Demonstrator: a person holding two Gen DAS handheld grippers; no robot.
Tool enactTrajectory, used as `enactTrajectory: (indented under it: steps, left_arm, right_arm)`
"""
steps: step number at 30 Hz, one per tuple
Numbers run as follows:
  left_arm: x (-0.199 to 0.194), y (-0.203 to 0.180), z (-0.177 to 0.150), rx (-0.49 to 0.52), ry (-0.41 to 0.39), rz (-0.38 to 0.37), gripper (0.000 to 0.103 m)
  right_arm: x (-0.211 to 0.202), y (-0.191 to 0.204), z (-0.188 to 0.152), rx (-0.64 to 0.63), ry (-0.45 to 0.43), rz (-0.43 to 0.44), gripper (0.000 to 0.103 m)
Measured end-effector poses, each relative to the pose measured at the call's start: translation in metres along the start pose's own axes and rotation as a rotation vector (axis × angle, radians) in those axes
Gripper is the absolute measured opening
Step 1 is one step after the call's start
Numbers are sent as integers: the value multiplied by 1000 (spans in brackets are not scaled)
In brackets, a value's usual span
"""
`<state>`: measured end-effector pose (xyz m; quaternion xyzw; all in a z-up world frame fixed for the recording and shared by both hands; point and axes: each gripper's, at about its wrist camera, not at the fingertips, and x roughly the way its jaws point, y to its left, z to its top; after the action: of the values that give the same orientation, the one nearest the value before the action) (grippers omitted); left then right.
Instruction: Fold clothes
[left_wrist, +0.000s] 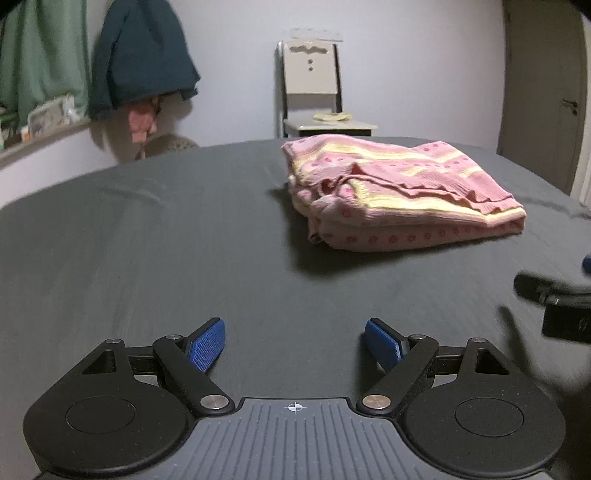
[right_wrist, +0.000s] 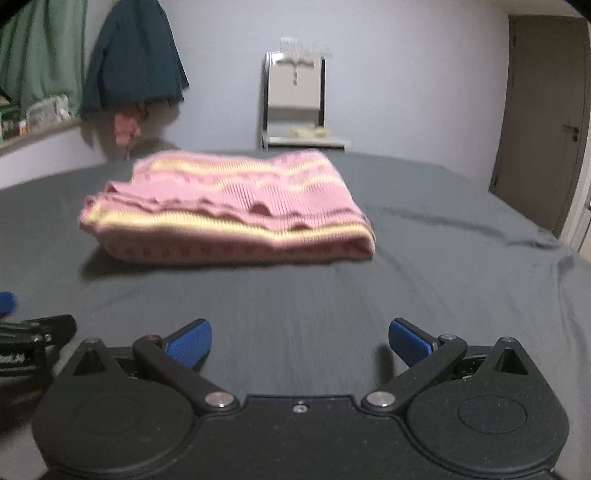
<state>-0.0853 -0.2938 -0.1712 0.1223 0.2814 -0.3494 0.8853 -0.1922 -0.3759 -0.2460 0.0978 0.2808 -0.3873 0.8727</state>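
The pink and yellow sweater (left_wrist: 399, 195) lies folded on the dark bedsheet (left_wrist: 166, 240), its long side running across both views. It sits ahead of both grippers, well apart from either. The left gripper (left_wrist: 295, 343) and the right gripper (right_wrist: 299, 341) both stand wide open and hold nothing. The right one seems the more squarely lined up, though blur makes that uncertain.
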Motion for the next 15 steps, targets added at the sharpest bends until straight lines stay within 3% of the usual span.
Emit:
enactTrajectory:
  steps: [1, 2, 12, 15]
  left_arm:
    - [2, -1, -1, 1, 8, 14, 100]
    - [4, -2, -1, 1, 14, 25, 102]
    - [13, -2, 1, -20, 17, 33, 103]
    - [15, 0, 2, -18, 23, -11, 103]
  right_arm:
    - [2, 1, -1, -3, 9, -1, 103]
    - [2, 2, -1, -6, 11, 2, 103]
    - [10, -2, 2, 21, 46, 49, 103]
    - [12, 1, 3, 13, 48, 47, 103]
